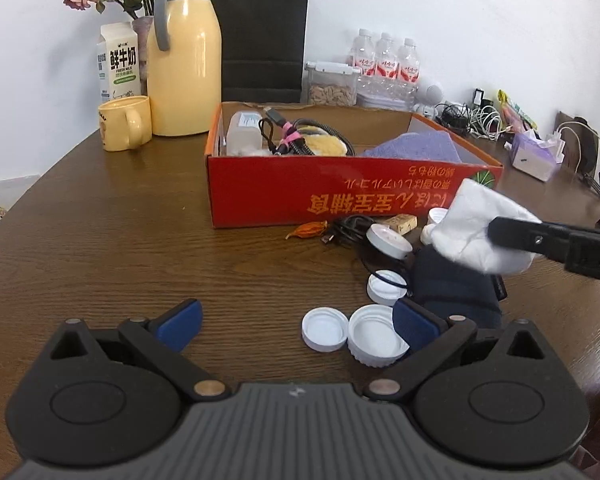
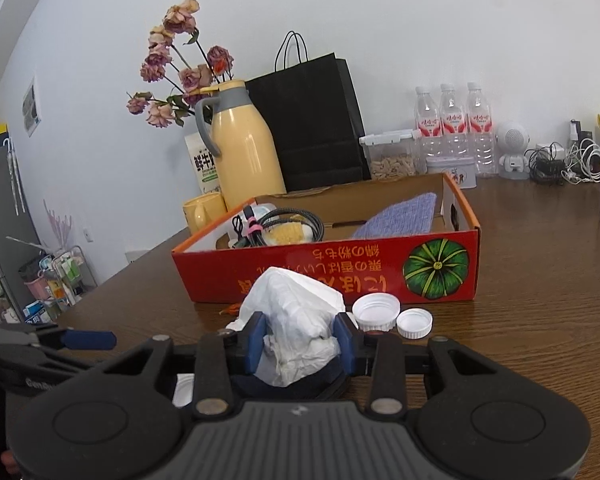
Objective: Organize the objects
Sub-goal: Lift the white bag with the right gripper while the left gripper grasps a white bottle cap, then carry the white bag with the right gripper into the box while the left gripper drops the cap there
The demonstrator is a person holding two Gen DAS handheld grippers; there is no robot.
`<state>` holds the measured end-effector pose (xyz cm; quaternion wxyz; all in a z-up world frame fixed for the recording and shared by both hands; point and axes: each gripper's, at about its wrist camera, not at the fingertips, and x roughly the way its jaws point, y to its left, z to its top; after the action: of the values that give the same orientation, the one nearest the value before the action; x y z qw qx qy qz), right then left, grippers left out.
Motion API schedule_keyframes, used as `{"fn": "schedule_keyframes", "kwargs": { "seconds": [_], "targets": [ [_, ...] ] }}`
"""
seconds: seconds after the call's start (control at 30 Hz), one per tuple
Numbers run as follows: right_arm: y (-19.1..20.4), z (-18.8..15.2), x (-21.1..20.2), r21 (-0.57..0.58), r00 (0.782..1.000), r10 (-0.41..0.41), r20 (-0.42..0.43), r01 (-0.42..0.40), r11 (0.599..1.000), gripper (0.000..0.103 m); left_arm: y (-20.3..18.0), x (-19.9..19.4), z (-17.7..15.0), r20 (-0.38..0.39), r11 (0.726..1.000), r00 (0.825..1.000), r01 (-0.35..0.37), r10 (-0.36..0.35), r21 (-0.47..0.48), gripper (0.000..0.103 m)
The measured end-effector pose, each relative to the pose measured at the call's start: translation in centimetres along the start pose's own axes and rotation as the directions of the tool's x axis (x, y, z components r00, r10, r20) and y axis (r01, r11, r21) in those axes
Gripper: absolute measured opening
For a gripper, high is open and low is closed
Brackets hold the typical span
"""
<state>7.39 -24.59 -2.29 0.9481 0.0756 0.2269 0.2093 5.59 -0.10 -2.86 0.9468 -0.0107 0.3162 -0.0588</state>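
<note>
Right wrist view shows the right gripper (image 2: 300,338) clenched on a crumpled white tissue wad (image 2: 296,316), lifted before the red cardboard box (image 2: 328,268), presumably bound there, while the left gripper (image 1: 296,326) waits released over the brown wooden table (image 1: 120,240).

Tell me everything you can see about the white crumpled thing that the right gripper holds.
The white wad looks like crumpled tissue or thin paper, creased all over, with a rounded top and a looser lower end. The right gripper pinches it at its middle between two blue pads. It appears lifted off the wooden table, in front of the red cardboard box, not inside it. Nothing else visibly touches it. White bottle caps lie nearby.
</note>
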Motion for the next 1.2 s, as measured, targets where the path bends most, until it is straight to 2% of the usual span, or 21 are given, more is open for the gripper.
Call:
{"fn": "schedule_keyframes", "kwargs": {
  "seconds": [0.13, 0.2, 0.3, 0.43, 0.5, 0.83, 0.93, 1.0, 1.2],
  "targets": [
    [-0.2, -0.2, -0.2, 0.005, 1.000, -0.012, 0.000, 0.012, 1.000, 0.036, 0.5, -0.1, -0.2, -0.003, 1.000, 1.000, -0.014, 0.014, -0.021, 0.102],
    [-0.2, -0.2, -0.3, 0.006, 1.000, -0.016, 0.003, 0.016, 1.000, 0.036, 0.8, -0.2, -0.4, -0.009, 1.000, 1.000, -0.020, 0.019, -0.017, 0.091],
    [-0.3, -0.1, -0.4, 0.006, 1.000, -0.019, 0.007, 0.019, 1.000, 0.036, 1.0, -0.3, -0.8, -0.022, 1.000, 1.000, -0.021, 0.021, -0.010, 0.082],
    [-0.4, -0.1, -0.4, 0.007, 1.000, -0.022, 0.006, 0.022, 1.000, 0.036, 1.2, -0.4, -1.2, -0.032, 1.000, 0.999, -0.018, 0.018, 0.001, 0.076],
    [-0.5, -0.1, -0.3, 0.009, 1.000, -0.024, 0.005, 0.024, 1.000, 0.036, 1.3, -0.1, -1.3, -0.043, 1.000, 0.999, -0.012, 0.012, 0.009, 0.068],
    [-0.5, 0.0, -0.4, 0.005, 1.000, -0.026, 0.006, 0.026, 1.000, 0.036, -0.1, 1.6, -1.1, -0.050, 0.996, 0.999, 0.018, -0.014, 0.090, 0.067],
    [-0.5, 0.0, -0.4, 0.004, 1.000, -0.026, 0.006, 0.026, 1.000, 0.036, -0.5, 1.9, -1.1, -0.043, 0.992, 0.999, 0.039, -0.034, 0.117, 0.052],
    [-0.5, 0.0, -0.4, 0.004, 1.000, -0.026, 0.005, 0.026, 1.000, 0.036, -0.6, 1.9, -1.0, -0.040, 0.990, 0.998, 0.063, -0.058, 0.127, 0.030],
    [-0.4, 0.2, -0.1, -0.004, 1.000, -0.023, 0.008, 0.023, 1.000, 0.036, -0.7, 1.7, -0.5, -0.015, 0.990, 0.998, 0.067, -0.066, 0.126, 0.029]
  ]
}}
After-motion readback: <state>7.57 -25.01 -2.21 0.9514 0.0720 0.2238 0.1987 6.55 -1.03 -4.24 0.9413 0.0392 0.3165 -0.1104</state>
